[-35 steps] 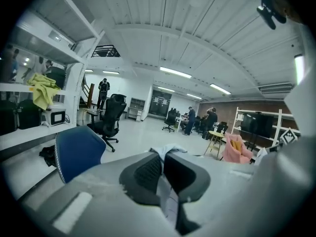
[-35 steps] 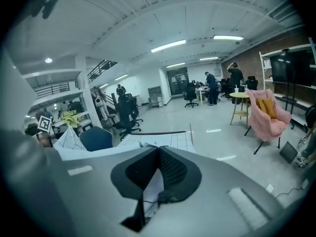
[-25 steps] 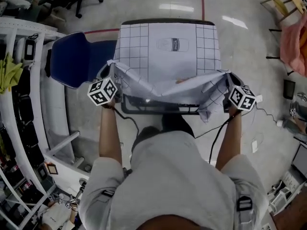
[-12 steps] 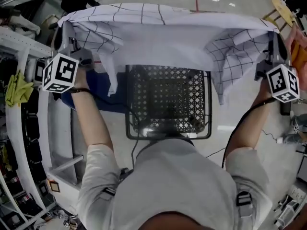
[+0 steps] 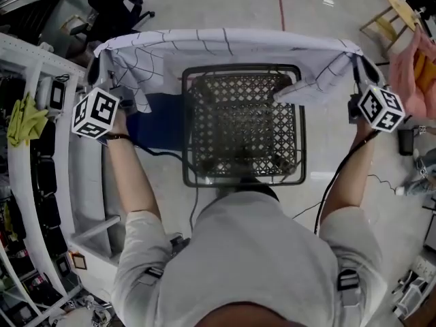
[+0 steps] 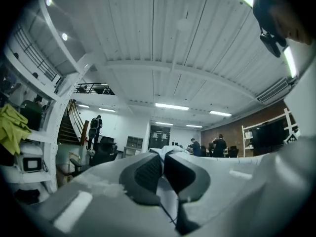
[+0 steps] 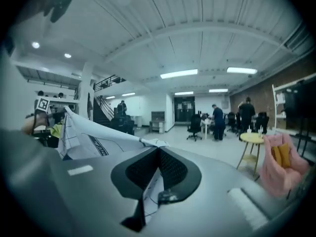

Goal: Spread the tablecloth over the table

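Tablecloth [image 5: 225,43] stretches between left tool [image 6: 162,169] and right tool [image 7: 158,168] (the 2 pinch its corners).

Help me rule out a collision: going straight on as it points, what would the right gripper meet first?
Nothing near: past the tablecloth pinched in the right gripper, the way looks free over floor; then distant office chairs, depth unclear.

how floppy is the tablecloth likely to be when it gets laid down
Probably floppy: the tablecloth hangs in folds near the left gripper and right gripper, both shut on its edge. Likely light, since two small pinches hold it up.
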Tool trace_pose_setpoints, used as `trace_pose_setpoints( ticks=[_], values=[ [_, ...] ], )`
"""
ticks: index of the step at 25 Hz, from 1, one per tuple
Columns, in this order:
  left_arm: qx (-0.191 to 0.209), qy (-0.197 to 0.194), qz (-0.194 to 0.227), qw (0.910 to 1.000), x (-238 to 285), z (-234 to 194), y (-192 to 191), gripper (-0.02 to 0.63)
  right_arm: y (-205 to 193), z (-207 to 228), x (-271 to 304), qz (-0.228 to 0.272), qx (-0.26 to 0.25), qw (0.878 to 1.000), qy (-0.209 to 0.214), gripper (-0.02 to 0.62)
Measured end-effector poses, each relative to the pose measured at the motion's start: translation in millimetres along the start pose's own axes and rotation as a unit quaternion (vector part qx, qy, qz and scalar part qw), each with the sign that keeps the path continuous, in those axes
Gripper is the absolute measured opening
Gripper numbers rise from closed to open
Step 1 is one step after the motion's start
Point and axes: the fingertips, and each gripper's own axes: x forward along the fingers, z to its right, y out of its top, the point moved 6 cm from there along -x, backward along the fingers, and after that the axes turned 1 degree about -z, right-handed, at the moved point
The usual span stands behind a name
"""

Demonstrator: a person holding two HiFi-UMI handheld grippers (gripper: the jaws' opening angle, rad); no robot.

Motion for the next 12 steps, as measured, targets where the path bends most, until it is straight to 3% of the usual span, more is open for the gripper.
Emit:
trace_pose_setpoints(
  ticks=[3, 6, 12],
  values=[
    [-0.004, 0.004, -0.042, 0.9991, -20, -5, -36, 0.026, -62, -2, 7, -0.098, 0.075, 0.992, 0.037, 0.008],
    [0.003, 0.001, -0.069, 0.9976, -44, -9, -60, 0.026, -104, -9, 7, -0.170, 0.077, 0.982, 0.044, 0.008],
    [-0.012, 0.016, -0.117, 0.9930, -106, -29, -111, 0.026, -158, -46, -35, -0.201, 0.078, 0.976, 0.030, 0.008]
  ],
)
